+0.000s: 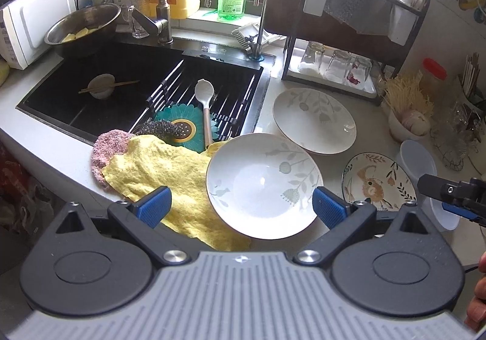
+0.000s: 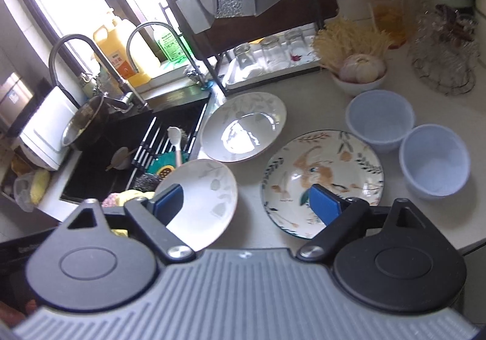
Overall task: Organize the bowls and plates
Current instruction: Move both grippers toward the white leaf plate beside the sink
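1. In the left wrist view, the left gripper [image 1: 241,205] fills the lower part of the frame with its jaws spread wide and released; we see nothing pinched between the blue pads [image 1: 155,206].
2. Between and just beyond those pads sits a white leaf-patterned plate [image 1: 264,185], its left edge lying on a yellow cloth [image 1: 164,171] that covers part of a pink cloth [image 1: 106,145].
3. A second leaf-patterned plate [image 1: 314,120] lies up and to the right on the counter [image 1: 45,139], near the black rack of upturned glasses [image 1: 334,63].
4. A rabbit-patterned plate [image 1: 378,180] rests at centre right, and the right gripper [image 1: 449,195] enters from the right edge; from here we cannot tell how its jaws stand.
5. In the sink [image 1: 127,66] at the upper left we see a small bowl with chopsticks [image 1: 101,85].
6. In the right wrist view, the right gripper [image 2: 247,202] shows its jaws apart and empty.
7. Its left pad overlaps the near leaf-patterned plate [image 2: 209,188]; its right pad overlaps the rabbit-patterned plate [image 2: 323,170]. Whether they touch, we cannot tell.
8. The second leaf-patterned plate [image 2: 244,126] lies above centre.
9. Two pale blue bowls [image 2: 379,120] stand side by side at the right, almost touching.
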The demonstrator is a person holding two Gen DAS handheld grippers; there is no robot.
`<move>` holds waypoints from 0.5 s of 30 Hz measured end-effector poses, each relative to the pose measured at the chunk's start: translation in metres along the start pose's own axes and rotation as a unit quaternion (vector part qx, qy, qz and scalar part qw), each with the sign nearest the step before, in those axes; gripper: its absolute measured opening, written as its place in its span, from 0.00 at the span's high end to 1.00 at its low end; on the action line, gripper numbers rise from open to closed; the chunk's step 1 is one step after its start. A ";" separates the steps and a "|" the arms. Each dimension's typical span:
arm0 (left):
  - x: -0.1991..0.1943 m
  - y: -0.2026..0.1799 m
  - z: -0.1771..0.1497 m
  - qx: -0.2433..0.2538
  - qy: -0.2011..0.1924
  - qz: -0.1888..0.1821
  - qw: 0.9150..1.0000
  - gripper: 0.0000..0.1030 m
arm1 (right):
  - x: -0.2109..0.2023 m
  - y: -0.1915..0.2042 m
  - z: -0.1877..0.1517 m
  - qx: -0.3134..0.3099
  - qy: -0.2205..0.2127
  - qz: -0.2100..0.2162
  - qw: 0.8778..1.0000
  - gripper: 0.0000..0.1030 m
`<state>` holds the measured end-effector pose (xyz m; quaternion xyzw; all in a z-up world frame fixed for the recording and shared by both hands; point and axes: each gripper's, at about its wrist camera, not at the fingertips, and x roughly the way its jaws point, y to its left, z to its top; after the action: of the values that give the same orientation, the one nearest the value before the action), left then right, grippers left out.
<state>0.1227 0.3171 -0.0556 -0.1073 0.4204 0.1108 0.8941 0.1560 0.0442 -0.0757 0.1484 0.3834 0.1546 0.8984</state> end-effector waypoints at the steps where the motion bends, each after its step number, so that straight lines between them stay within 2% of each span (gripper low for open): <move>1: 0.007 0.003 0.003 -0.001 0.005 -0.002 1.000 0.02 | 0.006 0.002 0.000 -0.001 0.003 0.003 1.000 0.16; 3: 0.024 0.008 0.009 -0.003 0.018 -0.005 1.000 0.02 | 0.019 0.006 0.000 -0.006 0.014 -0.001 1.000 0.19; 9: 0.069 0.021 0.020 0.000 0.044 -0.014 0.999 0.02 | 0.054 0.015 -0.006 0.009 0.060 0.027 0.998 0.21; 12: 0.088 0.026 0.023 0.011 0.053 -0.017 0.998 0.02 | 0.073 0.016 -0.010 0.027 0.082 0.037 0.996 0.27; 15: 0.104 0.033 0.025 0.017 0.063 -0.022 0.998 0.03 | 0.089 0.016 -0.015 0.053 0.102 0.026 0.993 0.37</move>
<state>0.1962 0.3667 -0.1240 -0.1084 0.4755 0.0766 0.8696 0.2009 0.0961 -0.1363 0.1888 0.4765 0.1717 0.8413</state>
